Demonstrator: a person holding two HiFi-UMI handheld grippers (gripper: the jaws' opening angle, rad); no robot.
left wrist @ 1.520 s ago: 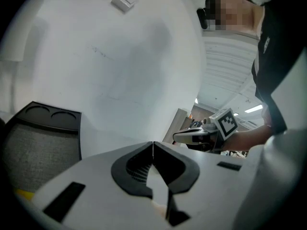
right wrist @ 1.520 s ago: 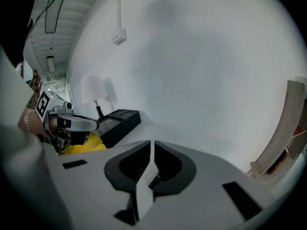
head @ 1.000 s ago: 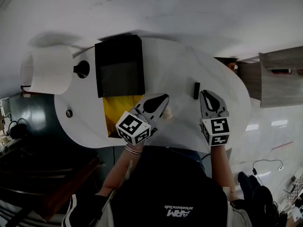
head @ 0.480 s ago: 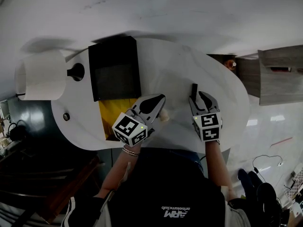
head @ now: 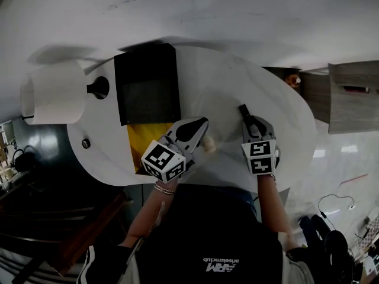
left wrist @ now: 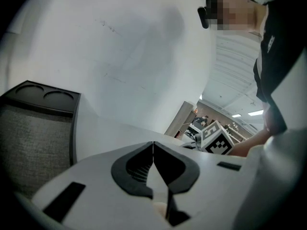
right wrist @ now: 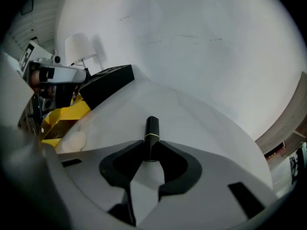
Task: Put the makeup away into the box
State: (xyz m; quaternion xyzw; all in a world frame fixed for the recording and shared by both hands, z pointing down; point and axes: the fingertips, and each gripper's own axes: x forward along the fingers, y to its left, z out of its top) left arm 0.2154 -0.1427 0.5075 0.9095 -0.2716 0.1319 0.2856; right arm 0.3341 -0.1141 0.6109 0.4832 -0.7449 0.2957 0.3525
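Note:
A black lipstick (right wrist: 152, 131) with a gold band lies on the white table (head: 213, 81). My right gripper (right wrist: 151, 146) points down at it. Its jaws have just been closing, and both tips now touch the lipstick's near end; in the head view the right gripper (head: 248, 117) covers the lipstick (head: 243, 109) from behind. The left gripper (head: 205, 123) hovers shut and empty beside a beige sponge (head: 208, 145). The box (head: 140, 142) has a yellow inside and an open black lid (head: 148, 81), left of both grippers. The left gripper (left wrist: 153, 143) shows its jaws pressed together.
A white paper roll (head: 56, 91) on a stand and a black round knob (head: 98, 87) sit at the table's far left. The table's curved edge (head: 296, 152) runs close behind the right gripper. A wooden cabinet (head: 349, 96) stands off to the right.
The right gripper has moved forward and down onto the lipstick; its jaws, shut a second ago, opened and now sit around it. The left gripper stays shut in place.

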